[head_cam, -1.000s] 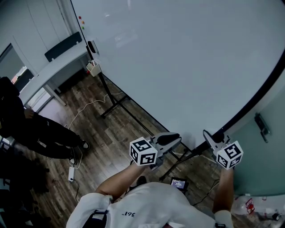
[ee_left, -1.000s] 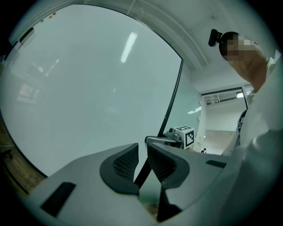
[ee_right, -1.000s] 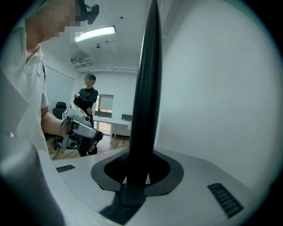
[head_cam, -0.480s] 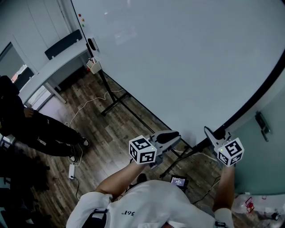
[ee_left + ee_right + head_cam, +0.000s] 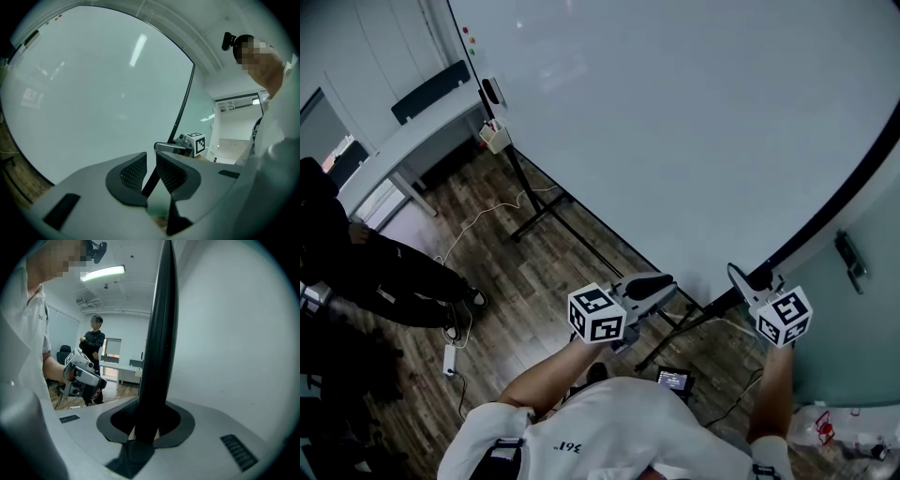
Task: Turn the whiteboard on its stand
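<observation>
A large whiteboard (image 5: 694, 122) with a black frame stands on a black stand (image 5: 542, 212); its white face fills most of the left gripper view (image 5: 93, 93). My right gripper (image 5: 744, 280) is shut on the board's black frame edge (image 5: 157, 333) near the lower right corner, and the edge runs straight up between the pads (image 5: 146, 420). My left gripper (image 5: 660, 284) hangs level in front of the board's lower edge, apart from it. Its jaws (image 5: 151, 161) stand a narrow gap apart with nothing between them. The right gripper (image 5: 187, 143) shows beyond them.
A white table (image 5: 403, 141) stands at the far left. A person in black (image 5: 366, 272) sits at the left, near a power strip (image 5: 450, 364) and cable on the wood floor. A small device (image 5: 675, 380) lies by my feet. A door (image 5: 848, 262) is at the right.
</observation>
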### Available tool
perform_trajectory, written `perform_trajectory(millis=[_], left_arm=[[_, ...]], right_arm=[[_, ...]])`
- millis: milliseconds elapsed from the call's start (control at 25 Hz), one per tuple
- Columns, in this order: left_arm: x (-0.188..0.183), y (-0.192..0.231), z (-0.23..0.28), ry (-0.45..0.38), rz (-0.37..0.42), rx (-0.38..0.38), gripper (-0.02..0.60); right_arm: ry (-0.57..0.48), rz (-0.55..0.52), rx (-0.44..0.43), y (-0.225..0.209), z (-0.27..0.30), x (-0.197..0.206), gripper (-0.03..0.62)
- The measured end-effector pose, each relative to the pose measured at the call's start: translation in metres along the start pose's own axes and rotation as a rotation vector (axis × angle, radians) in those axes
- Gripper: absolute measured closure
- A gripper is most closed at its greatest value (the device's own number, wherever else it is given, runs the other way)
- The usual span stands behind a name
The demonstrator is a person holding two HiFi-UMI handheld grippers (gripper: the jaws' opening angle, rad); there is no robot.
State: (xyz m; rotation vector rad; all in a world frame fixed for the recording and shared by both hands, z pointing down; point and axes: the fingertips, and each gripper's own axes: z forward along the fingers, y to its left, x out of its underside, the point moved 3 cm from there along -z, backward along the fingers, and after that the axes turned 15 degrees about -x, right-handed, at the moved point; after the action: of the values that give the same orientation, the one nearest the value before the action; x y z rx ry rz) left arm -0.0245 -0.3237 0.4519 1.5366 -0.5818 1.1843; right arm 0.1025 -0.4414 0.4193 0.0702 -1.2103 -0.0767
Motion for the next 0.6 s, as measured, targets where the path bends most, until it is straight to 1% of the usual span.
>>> perform_trajectory(millis=[600], left_arm=[[0.002, -0.009, -0.009, -0.003, 0.003, 0.012, 0.529]], right_arm=[[0.0, 0.033, 0.012, 0.013, 0.0, 0.0, 0.487]])
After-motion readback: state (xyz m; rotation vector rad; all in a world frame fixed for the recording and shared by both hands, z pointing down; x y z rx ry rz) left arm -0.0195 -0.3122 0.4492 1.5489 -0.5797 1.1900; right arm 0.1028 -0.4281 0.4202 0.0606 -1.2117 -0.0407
